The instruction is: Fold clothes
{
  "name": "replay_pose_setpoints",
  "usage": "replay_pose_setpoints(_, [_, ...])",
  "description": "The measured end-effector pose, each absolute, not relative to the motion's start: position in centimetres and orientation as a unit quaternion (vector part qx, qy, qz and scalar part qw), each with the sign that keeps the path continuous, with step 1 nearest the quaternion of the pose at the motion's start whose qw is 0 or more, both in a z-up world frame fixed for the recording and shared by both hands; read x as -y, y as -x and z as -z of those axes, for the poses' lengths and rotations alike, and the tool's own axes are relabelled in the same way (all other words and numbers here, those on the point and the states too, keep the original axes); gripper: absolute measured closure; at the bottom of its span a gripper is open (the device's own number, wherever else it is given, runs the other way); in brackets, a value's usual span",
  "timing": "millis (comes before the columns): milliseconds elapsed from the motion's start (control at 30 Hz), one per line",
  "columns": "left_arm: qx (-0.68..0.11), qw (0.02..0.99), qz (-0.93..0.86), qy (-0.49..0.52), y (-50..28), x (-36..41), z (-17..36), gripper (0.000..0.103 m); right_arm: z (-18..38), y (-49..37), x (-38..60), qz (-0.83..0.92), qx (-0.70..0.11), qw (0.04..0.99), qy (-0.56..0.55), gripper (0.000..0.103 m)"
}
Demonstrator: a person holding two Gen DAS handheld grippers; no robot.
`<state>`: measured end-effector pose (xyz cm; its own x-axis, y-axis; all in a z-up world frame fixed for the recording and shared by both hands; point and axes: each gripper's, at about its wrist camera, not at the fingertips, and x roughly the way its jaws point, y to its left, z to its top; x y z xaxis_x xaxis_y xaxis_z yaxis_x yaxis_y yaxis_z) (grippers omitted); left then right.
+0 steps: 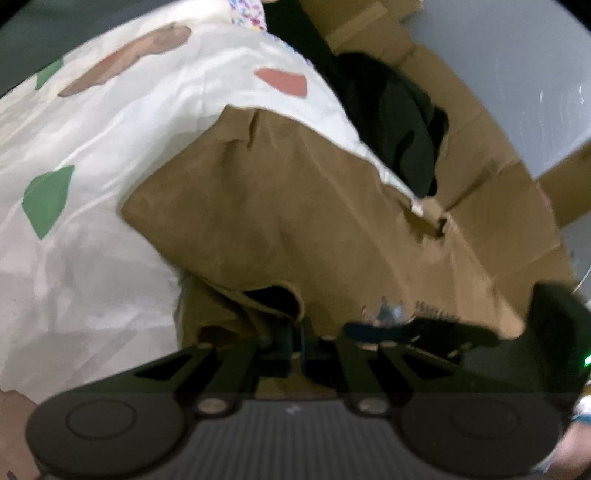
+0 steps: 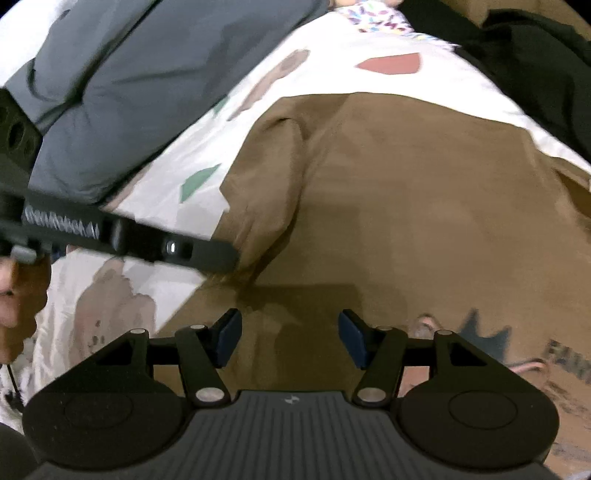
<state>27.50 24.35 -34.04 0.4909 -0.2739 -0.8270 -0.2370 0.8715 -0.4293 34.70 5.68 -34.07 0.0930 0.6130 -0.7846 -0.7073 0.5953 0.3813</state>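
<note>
Brown cotton T-shirt (image 2: 388, 206), printed with dark lettering and a jagged graphic, lies spread on the white bedsheet with green, brown and red patches (image 2: 173, 155), toward the sheet's edge that borders the brown cardboard box (image 1: 491, 177). Its far hem sits short of the sheet's far corner, where a scrap of confetti-patterned cloth (image 2: 376, 16) peeks out.

From where I stand, the left claw (image 1: 295, 332) has its jaws pinched tight on a bunched fold of the shirt's near-left edge, seemingly by a sleeve, and the cloth rises into a small tunnel just above the fingertips. The right claw (image 2: 288, 341) hovers over the shirt's near middle with its blue pads (image 2: 227, 341) spread apart and only flat cloth showing between them; it grips nothing.

The shirt's long axis appears to run away from both claws, from the printed near part up to the far hem, and it points toward the sheet's far edge. The pinched edge lies to the right claw's left, just beside it, so the left hand is the nearer one to that side. I judge the coming move turns on this: the left claw carries its edge across the long axis toward the box side, while the right pins or takes the near edge. A folded grey quilted cover (image 2: 122, 85) lies along the sheet's left edge, well apart from the shirt.
</note>
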Motion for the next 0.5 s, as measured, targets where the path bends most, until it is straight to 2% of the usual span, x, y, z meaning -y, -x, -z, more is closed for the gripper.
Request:
replay_pose_setpoints(100, [-0.524, 0.817, 0.011, 0.24, -27.5, -23.2, 35.2, 0.096, 34.0, -34.8, -5.2, -0.442, -0.504, 0.741, 0.043, 0.038])
replay_pose_setpoints(133, [-0.535, 0.812, 0.008, 0.233, -27.5, -22.8, 35.7, 0.091, 34.0, -34.8, -5.1, -0.441, -0.505, 0.741, 0.043, 0.038])
replay_pose_setpoints(267, [-0.551, 0.807, 0.003, 0.212, -27.1, -22.3, 36.0, 0.083, 34.0, -34.8, -5.1, -0.441, -0.505, 0.74, 0.044, 0.038])
replay_pose_setpoints(400, [-0.536, 0.816, 0.004, 0.215, -26.6, -23.5, 34.3, 0.072, 33.7, -34.9, -5.0, -0.448, -0.5, 0.74, 0.047, 0.038])
replay_pose_setpoints(500, [-0.51, 0.831, 0.002, 0.22, -26.3, -24.9, 33.0, 0.072, 33.7, -35.1, -4.6, -0.45, -0.497, 0.74, 0.045, 0.038])
